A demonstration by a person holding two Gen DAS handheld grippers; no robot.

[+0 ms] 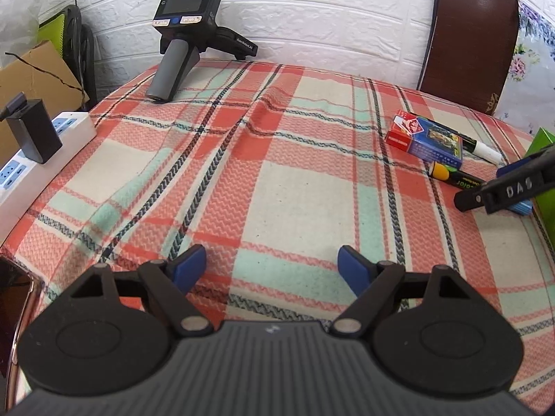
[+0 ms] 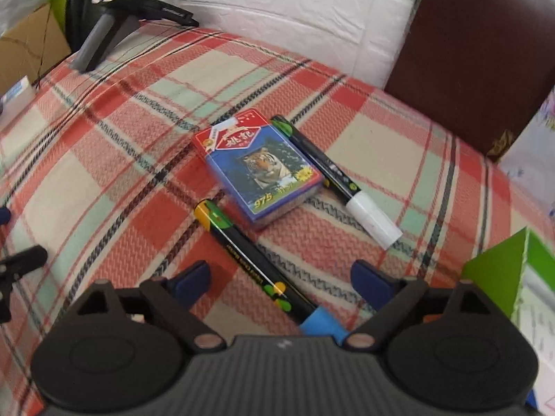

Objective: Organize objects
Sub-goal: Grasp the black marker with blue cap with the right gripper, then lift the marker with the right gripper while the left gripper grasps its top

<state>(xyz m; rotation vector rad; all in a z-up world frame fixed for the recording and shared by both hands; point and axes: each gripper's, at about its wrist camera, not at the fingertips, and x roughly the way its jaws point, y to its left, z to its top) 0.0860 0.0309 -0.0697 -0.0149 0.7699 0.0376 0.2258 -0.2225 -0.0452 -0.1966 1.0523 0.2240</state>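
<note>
Left wrist view, from left to right: a white power strip [image 1: 41, 152] is cut off at the frame's left edge, a handheld device [image 1: 184, 34] stands upper left, and my left claw [image 1: 270, 267] hangs spread over bare plaid cloth [image 1: 295, 190]. At far right my right claw [image 1: 499, 190] hides part of a marker. Right wrist view: my right claw [image 2: 279, 277] is spread, pinching nothing, with the blue-capped marker [image 2: 256, 263] lying between its fingers, cap partly hidden. The card box [image 2: 260, 170] sits centre; the white-capped marker [image 2: 333, 176] lies just right; a blurred green box [image 2: 513, 270] is cut off.
</note>
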